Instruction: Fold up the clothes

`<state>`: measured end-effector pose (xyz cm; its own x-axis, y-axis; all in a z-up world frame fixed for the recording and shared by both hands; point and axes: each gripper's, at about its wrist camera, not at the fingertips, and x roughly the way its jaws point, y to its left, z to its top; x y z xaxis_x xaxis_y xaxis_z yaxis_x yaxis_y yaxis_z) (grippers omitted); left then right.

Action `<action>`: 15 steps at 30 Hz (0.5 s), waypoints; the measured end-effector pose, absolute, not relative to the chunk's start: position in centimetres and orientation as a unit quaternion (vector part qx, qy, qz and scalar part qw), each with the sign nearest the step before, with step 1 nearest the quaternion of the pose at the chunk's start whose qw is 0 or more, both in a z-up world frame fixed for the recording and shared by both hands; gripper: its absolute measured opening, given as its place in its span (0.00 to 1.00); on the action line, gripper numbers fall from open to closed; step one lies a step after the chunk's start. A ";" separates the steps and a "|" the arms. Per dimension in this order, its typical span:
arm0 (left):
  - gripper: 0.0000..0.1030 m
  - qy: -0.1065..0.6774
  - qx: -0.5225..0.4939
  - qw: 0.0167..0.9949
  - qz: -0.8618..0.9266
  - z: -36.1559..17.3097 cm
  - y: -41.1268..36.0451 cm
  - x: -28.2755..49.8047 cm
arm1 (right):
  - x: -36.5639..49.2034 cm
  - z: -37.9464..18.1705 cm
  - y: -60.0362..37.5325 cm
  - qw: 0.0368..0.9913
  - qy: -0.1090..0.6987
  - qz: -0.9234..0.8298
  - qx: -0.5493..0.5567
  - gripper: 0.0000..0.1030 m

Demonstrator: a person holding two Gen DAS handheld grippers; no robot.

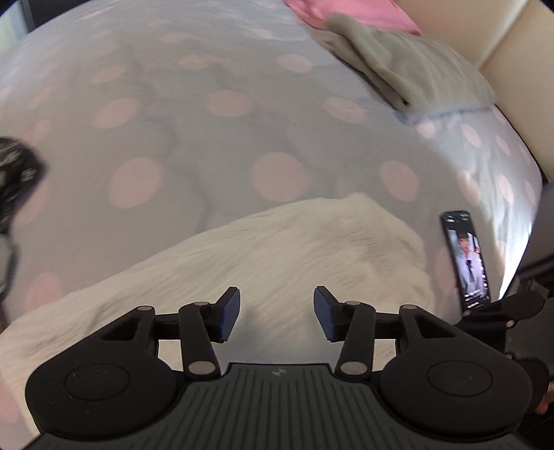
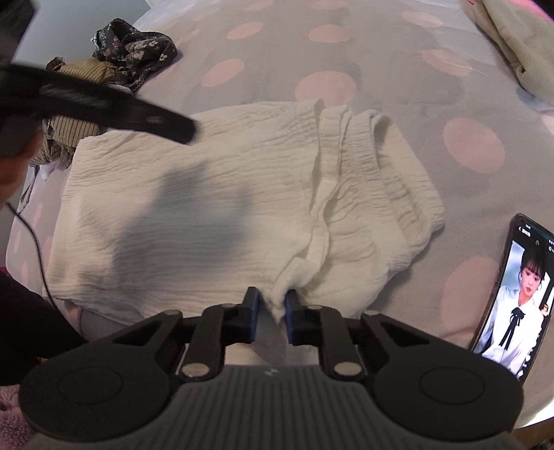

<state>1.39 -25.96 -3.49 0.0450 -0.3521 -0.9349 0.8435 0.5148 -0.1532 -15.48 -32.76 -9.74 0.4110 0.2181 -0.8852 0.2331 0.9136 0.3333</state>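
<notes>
Two grippers over one cream garment (image 2: 214, 214) lying flat on a polka-dot bedsheet (image 2: 329, 86); its long axis ran left-right across the right wrist view, with a bunched, pleated band running from the far edge toward the camera right of centre; material was crinkled gauze-like cloth, soft ripples, rounded fold on the right side, straighter edge on the left; near hem sat just under the right gripper (image 2: 271, 311), whose blue-padded jaws were pinched tight on a small tuft of that hem; left gripper (image 1: 276, 313) hovered above the same cloth with jaws spread wide and nothing between the pads; left view was motion-blurred, so height above the fabric could not be told; sheet was grey-lilac with large pink dots, mildly wrinkled; phone (image 2: 516, 304) with lit screen lay on the sheet just right of the garment, near but apart; dark floral cloth (image 2: 135, 48) and striped tan cloth (image 2: 79, 104) were heaped at far left, the tan one touching the garment's far-left corner; grey-beige folded fabric (image 1: 408, 76) and a pink item (image 1: 346, 14) sat far right, well apart; bare sheet beyond the far edge gave open room; thin black cable (image 2: 34, 239) trailed along the left edge.
</notes>
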 end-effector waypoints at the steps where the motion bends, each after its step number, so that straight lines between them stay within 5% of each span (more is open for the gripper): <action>1: 0.45 0.543 0.233 0.676 -0.440 -4.1 -27.1 0.9 | -15.5 -9.9 -32.8 0.813 0.543 -0.002 0.210 0.16; 15: 0.48 0.601 0.244 0.648 -0.399 -10.3 -34.8 0.3 | -15.0 -10.7 -33.2 0.806 0.549 0.008 0.220 0.17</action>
